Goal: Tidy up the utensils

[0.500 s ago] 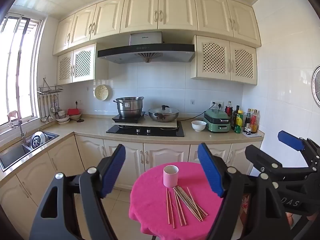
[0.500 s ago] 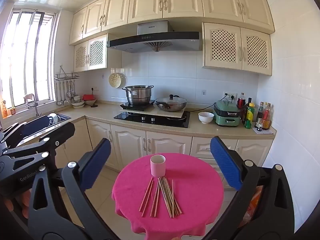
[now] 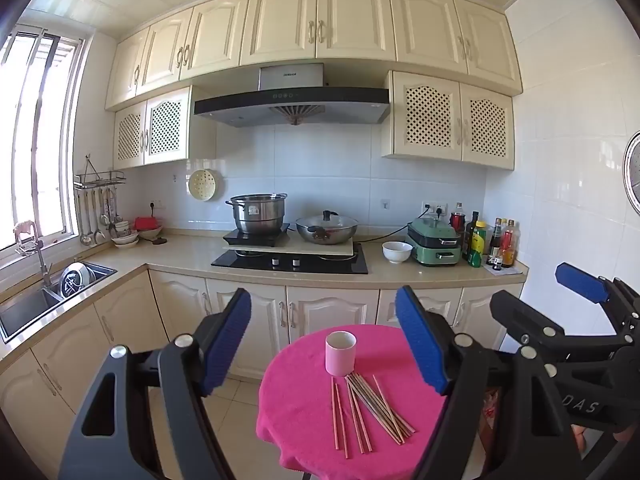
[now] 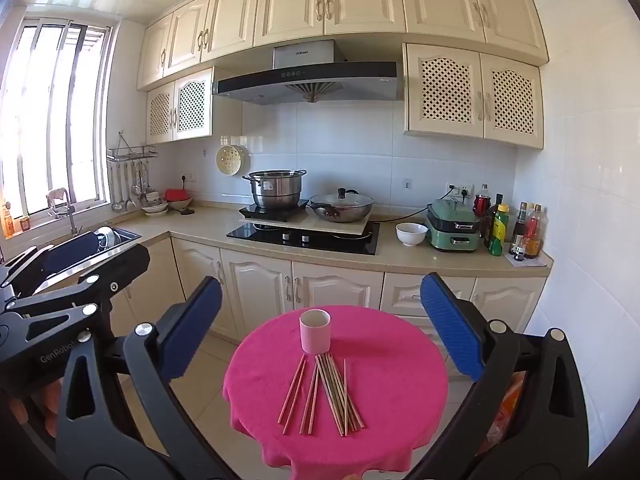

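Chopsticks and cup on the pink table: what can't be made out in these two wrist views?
- Chopsticks: both views, the overlapping bundle hides the exact count.
- Pink cup: both views, its inside is hidden by its own wall.
- Round table: both views, the pink cloth hides its legs; the left gripper's finger covers its right edge in the left view.

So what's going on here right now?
A person holds a tool in each hand above a small round table with a pink cloth. Both the left tool and right tool are open and empty. The chopsticks lie loose beside the upright pink cup; nothing has been picked up.
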### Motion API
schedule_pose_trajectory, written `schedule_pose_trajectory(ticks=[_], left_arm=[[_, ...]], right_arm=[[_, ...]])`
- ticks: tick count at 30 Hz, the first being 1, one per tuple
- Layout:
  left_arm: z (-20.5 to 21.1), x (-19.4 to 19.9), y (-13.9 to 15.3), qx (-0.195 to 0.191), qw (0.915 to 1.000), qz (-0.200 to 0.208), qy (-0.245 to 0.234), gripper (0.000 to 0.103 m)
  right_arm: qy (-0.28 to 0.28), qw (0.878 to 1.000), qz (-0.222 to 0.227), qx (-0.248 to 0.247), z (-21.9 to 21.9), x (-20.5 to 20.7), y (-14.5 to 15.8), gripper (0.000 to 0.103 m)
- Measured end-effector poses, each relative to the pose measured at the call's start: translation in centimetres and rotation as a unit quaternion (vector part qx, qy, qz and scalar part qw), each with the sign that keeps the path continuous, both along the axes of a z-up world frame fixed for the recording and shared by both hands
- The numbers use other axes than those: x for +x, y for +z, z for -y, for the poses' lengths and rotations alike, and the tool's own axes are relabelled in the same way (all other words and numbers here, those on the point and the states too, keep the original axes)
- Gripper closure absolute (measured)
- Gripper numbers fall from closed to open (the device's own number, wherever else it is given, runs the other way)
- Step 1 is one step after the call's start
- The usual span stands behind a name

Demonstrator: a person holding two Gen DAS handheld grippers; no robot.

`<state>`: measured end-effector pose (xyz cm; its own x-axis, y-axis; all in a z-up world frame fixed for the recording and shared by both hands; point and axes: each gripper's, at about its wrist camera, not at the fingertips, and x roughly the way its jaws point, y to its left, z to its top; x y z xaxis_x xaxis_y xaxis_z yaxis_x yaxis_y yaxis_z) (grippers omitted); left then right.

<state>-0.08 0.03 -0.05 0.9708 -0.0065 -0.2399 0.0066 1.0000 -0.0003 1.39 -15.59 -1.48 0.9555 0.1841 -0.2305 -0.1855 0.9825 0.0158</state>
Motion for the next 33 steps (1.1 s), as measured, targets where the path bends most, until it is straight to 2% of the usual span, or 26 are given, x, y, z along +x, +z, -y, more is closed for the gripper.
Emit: schedule_pose_trajectory(ticks=[12,13,23,33], left_arm=[[-0.3,0.3,1.5,-0.001,1.0,-0.001,-0.002,0.029],[0.0,0.4,0.7,0.001,1.0,0.0,0.0,0.029],[-0.1,0.6,1.2,0.0,1.0,-0.001,0.001,0.029],[-0.5,0.8,-0.5,0.001,1.0,-0.002,0.0,0.029]], right_arm=[[0.0,1.0,-0.001,0.002,-0.1,0.0,0.1,0.006],[0.001,1.0,-0.001,0.002,-0.1,0.0,0.1,0.006],[0.0,1.0,-0.005,0.005,0.1,0.1,-0.4,0.006],[0.001,1.0,-0.008,0.006,0.1,0.4,-0.8,0.006]])
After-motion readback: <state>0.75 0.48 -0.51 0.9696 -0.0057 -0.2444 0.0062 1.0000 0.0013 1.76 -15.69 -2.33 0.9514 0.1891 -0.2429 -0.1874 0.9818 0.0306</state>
